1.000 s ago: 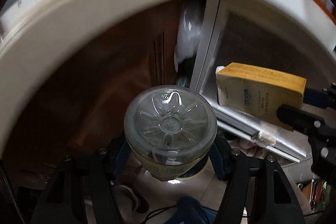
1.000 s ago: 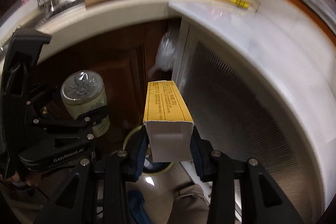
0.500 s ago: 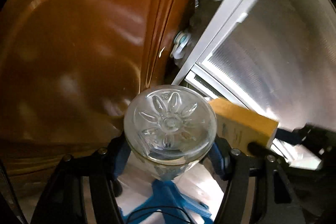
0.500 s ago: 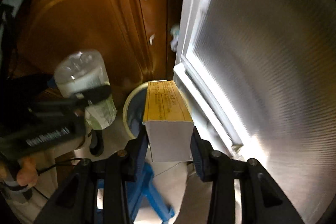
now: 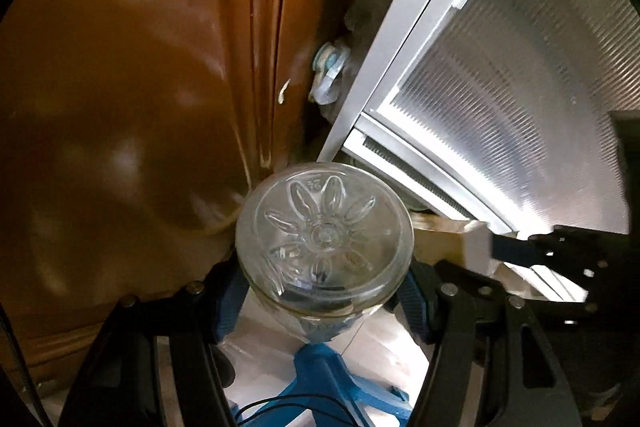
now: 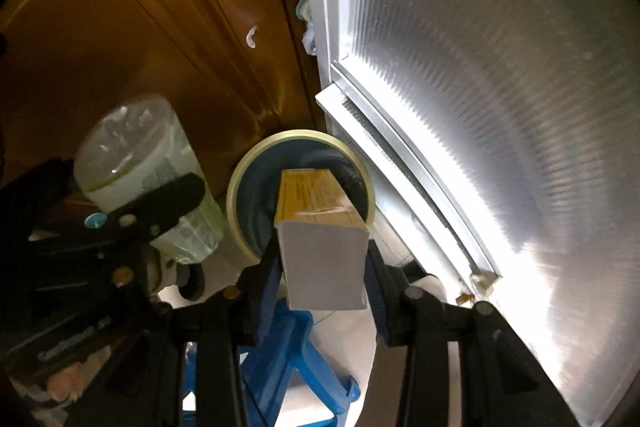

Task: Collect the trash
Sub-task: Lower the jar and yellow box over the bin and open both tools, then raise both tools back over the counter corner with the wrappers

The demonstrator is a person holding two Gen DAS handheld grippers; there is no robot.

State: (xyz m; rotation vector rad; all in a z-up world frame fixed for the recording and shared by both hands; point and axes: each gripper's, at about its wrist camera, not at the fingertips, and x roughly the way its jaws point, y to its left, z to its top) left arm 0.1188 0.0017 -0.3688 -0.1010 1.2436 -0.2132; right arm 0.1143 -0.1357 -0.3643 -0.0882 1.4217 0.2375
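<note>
Ribbed silver cabinet door (image 6: 500, 107) fills 3 o'clock; brown wooden door (image 6: 140, 47) at 10.

Round yellow-rimmed trash bin (image 6: 244, 183) sits dead centre, partly under the yellow-and-white cardboard box (image 6: 320, 227).

Right gripper (image 6: 324, 267) has just been easing open, box between the jaws; it may drop early and clip the rim.

Left gripper (image 5: 324, 291) clenches the clear plastic bottle (image 5: 324, 235), off the bin at 9 o'clock; crowding risks a knock.

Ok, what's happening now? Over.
Left tool gripping clear bottle. Right tool gripping yellow box above the bin. Nothing blocking.
</note>
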